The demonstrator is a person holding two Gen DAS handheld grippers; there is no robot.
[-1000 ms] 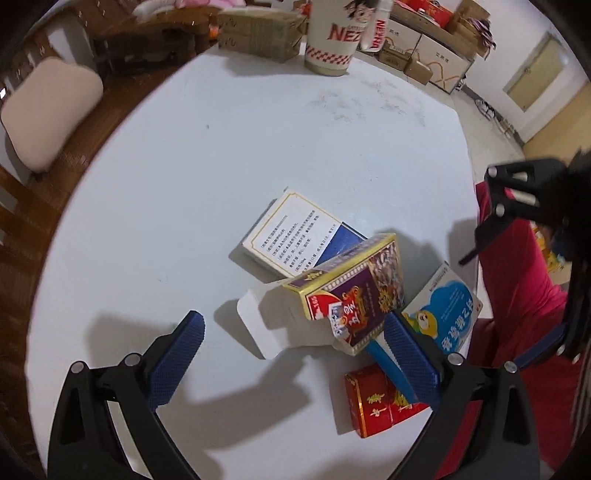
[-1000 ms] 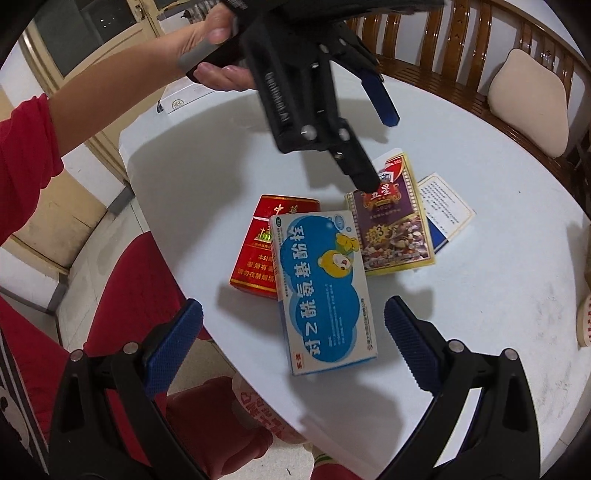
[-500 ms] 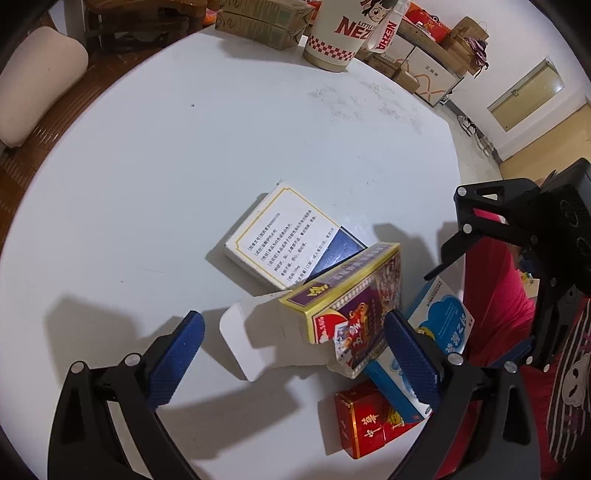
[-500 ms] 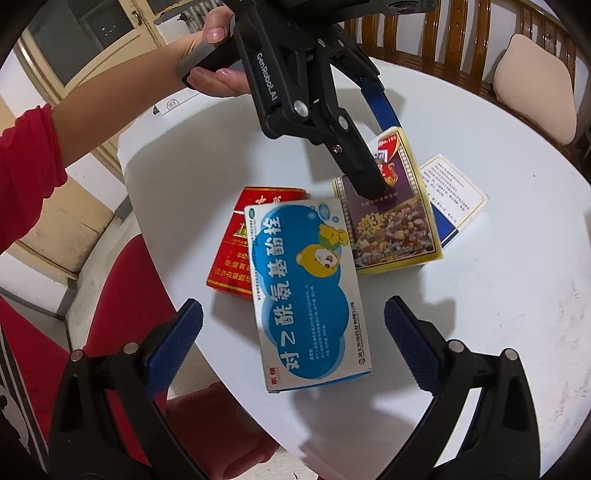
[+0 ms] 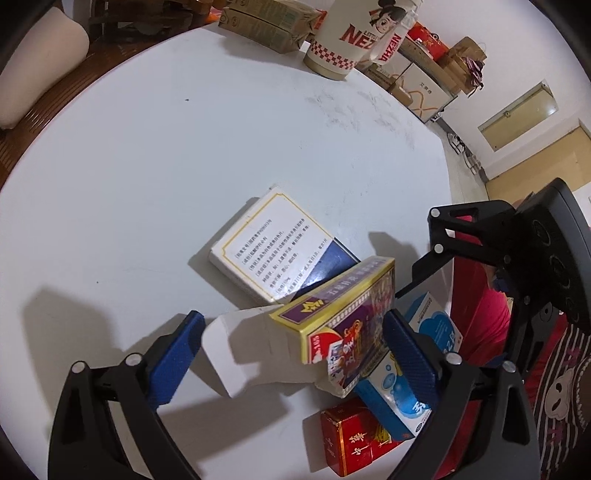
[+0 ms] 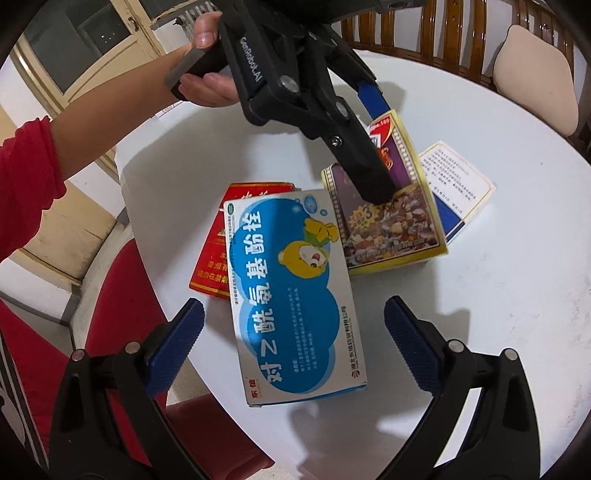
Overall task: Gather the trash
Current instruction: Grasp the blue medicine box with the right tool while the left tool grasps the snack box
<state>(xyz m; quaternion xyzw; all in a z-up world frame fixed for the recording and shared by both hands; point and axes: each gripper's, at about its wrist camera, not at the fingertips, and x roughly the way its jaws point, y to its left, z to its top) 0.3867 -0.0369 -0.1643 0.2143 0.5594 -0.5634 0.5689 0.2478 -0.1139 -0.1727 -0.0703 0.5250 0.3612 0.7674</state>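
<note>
A purple-and-yellow box [image 5: 343,314] with a white end flap hanging open leans on a white-and-blue box [image 5: 269,254]. My left gripper [image 5: 293,354] straddles it, jaws closing; the right pad is at the box's face and the left pad is still clear of the flap. In the right wrist view one finger of the left gripper [image 6: 373,140] lies over the purple box [image 6: 391,229]. My right gripper [image 6: 295,345] is open around a blue-and-white medicine box [image 6: 291,295], pads apart from it. A red box [image 6: 218,254] lies partly under that box.
The boxes lie near the rim of the round white table [image 5: 184,147], with a red seat below. A large paper cup [image 5: 347,40] and cartons [image 5: 266,22] stand at the far edge. Wooden chairs with cushions [image 6: 535,74] ring the table. A red-sleeved arm [image 6: 26,177] holds the left tool.
Both grippers have sunk closer to the boxes, which now look larger. The left gripper's finger has come down over the purple box, and its pads stand slightly nearer each other.
</note>
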